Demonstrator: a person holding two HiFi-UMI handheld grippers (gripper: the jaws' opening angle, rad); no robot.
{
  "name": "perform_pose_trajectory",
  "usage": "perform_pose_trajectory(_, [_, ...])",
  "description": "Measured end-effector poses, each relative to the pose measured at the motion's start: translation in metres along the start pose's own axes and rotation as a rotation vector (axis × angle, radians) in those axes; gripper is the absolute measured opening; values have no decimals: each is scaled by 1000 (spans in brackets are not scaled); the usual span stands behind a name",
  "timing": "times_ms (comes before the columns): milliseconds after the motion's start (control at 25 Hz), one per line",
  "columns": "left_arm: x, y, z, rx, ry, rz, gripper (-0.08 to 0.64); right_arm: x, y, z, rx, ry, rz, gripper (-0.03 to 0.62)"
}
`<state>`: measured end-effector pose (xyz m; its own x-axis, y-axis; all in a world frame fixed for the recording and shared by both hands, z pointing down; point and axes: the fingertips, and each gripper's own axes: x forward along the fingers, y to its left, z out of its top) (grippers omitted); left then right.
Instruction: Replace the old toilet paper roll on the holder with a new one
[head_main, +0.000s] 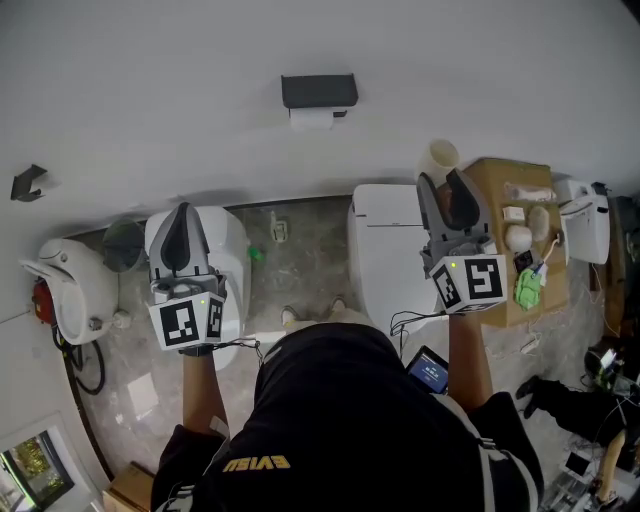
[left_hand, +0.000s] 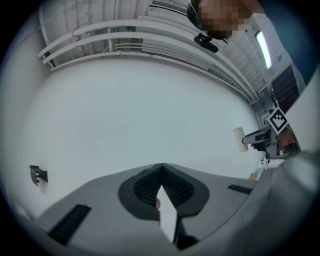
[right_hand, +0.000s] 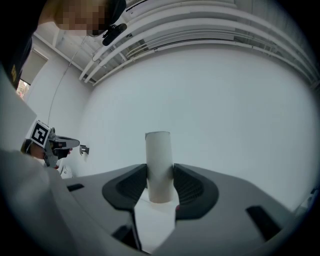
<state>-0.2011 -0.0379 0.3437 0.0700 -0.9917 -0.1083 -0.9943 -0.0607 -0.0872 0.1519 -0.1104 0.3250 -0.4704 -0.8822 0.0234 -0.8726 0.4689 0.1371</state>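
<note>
left gripper (left_hand: 161, 170): pressed together, empty | right gripper (right_hand: 160, 176): pinching cardboard tube (right_hand: 158, 150)

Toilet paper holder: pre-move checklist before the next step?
1. Right gripper fingers clamped on the cardboard tube: ok.
2. Tube upright in the grip: ok.
3. Left gripper shut and empty, free to assist: ok.
4. Holder free of paper: not ok, white paper shows under its black cover.
5. New roll located: cannot tell, pale items on the side table are too small to identify.
</note>
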Motion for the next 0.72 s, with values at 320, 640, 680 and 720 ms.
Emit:
perform_pose_trajectory(320, [2, 6, -6, 4, 21, 11, 9, 2, 0, 0, -3, 0, -3, 166])
perform_pose_trajectory(640, [1, 5, -8, -12, 23, -1, 9, 4, 0, -1, -17, 16, 7, 166])
perform_pose_trajectory(680, [0, 4, -10, -13, 26, -4, 9, 4, 0, -2, -20, 18, 6, 166])
perform_pose_trajectory(720, [-1, 4, -11, -15, 30, -7, 9, 3, 0, -2, -20, 19, 4, 166])
